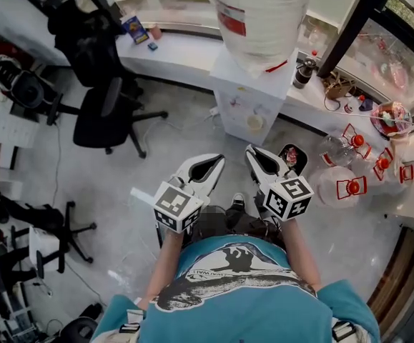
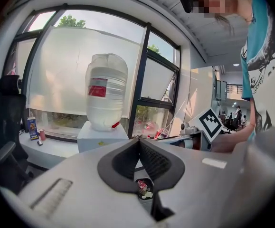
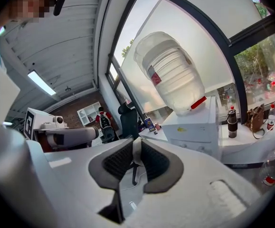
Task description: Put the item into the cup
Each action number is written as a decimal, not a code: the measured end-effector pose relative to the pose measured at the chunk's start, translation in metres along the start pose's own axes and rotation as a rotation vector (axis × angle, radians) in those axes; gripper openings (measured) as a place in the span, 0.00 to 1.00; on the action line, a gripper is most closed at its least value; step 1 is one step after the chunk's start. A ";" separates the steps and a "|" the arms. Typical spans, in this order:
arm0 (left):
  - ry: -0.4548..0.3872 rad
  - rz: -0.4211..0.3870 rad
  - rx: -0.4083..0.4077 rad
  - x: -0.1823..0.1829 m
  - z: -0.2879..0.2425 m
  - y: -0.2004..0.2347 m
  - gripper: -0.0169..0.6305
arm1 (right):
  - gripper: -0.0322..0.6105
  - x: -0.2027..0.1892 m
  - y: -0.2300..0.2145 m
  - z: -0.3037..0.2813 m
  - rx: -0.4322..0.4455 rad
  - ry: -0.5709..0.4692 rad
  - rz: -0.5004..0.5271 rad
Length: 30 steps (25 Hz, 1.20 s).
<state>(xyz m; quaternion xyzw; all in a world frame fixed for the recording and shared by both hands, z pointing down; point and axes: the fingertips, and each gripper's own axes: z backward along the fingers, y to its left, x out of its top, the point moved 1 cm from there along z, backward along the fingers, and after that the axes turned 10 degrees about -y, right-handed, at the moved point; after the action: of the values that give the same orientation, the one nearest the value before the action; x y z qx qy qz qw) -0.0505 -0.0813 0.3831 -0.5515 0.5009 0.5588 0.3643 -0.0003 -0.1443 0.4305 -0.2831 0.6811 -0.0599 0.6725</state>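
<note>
I stand on an office floor and hold both grippers at waist height, side by side and pointing forward. The left gripper (image 1: pixel 218 160) (image 2: pixel 138 141) has its pads pressed tip to tip with nothing between them. The right gripper (image 1: pixel 252 151) (image 3: pixel 135 145) is closed down too. Only a thin pale sliver shows between its tips, and I cannot tell whether that is a thing or the floor behind. I can make out no cup and no item. A small black bin (image 1: pixel 293 157) (image 2: pixel 144 188) with red and white scraps sits on the floor just ahead of the right gripper.
A white dispenser cabinet (image 1: pixel 253 98) carrying a large water jug (image 1: pixel 260 13) (image 2: pixel 106 91) (image 3: pixel 170 77) stands straight ahead. A black office chair (image 1: pixel 106 109) is at the left. Several empty jugs with red handles (image 1: pixel 350 181) lie at the right. A window counter (image 1: pixel 181 52) holds a dark flask (image 1: pixel 304 70).
</note>
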 end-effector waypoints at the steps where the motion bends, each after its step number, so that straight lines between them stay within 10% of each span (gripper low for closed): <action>1: 0.010 -0.001 -0.007 -0.001 -0.004 -0.001 0.05 | 0.13 0.000 -0.004 0.000 -0.005 -0.001 -0.009; 30: 0.164 -0.030 -0.191 -0.031 -0.042 0.065 0.05 | 0.13 -0.041 -0.093 -0.031 -0.297 -0.029 -0.116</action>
<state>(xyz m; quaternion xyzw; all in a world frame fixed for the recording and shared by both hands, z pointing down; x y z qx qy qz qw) -0.0982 -0.1317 0.4287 -0.6351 0.4654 0.5512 0.2762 -0.0040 -0.2116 0.5126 -0.4191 0.6551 0.0068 0.6287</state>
